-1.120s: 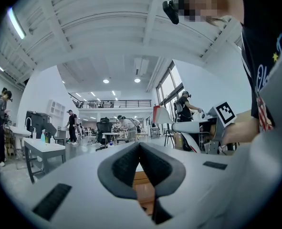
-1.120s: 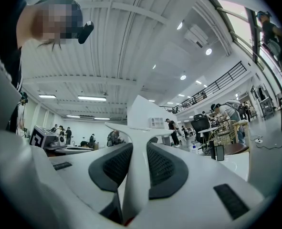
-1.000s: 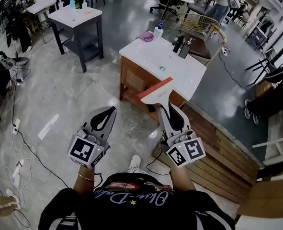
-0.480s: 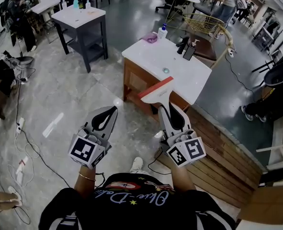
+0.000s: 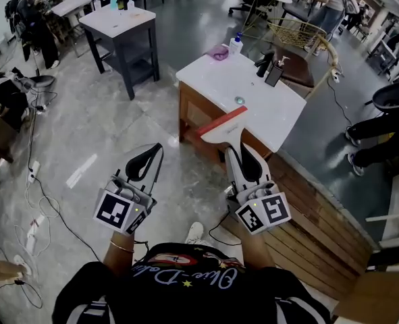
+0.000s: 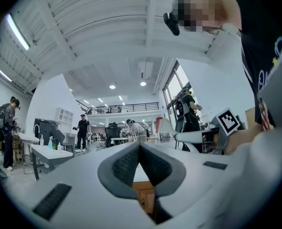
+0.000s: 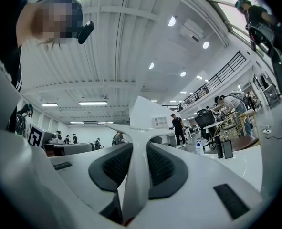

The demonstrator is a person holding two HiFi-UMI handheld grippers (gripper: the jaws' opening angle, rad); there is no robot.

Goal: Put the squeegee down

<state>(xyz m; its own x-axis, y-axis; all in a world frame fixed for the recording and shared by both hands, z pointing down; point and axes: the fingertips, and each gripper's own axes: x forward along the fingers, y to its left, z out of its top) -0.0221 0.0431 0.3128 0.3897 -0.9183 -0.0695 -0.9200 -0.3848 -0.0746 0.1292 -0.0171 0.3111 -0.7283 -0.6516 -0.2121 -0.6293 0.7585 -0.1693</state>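
My right gripper [image 5: 234,148] is shut on the white handle of a squeegee [image 5: 224,127]. Its white head with a red blade edge sticks out ahead of the jaws, above the near edge of a white-topped sink counter [image 5: 280,120]. In the right gripper view the squeegee's handle [image 7: 137,175] runs up between the two dark pads. My left gripper [image 5: 156,151] hangs to the left over the floor with its jaws together and nothing between them. The left gripper view shows its pads [image 6: 124,165] meeting at the tips.
On the counter stand a spray bottle [image 5: 235,44], a purple cloth [image 5: 218,52] and dark dispensers [image 5: 269,67]. A dark table [image 5: 121,31] stands far left. Wooden slats [image 5: 321,221] lie to my right, cables [image 5: 37,201] trail on the floor at left. People stand in the background.
Both grippers and the squeegee have drifted slightly forward towards the sink counter, which now lies nearer in the head view. The grip on the squeegee is unchanged.
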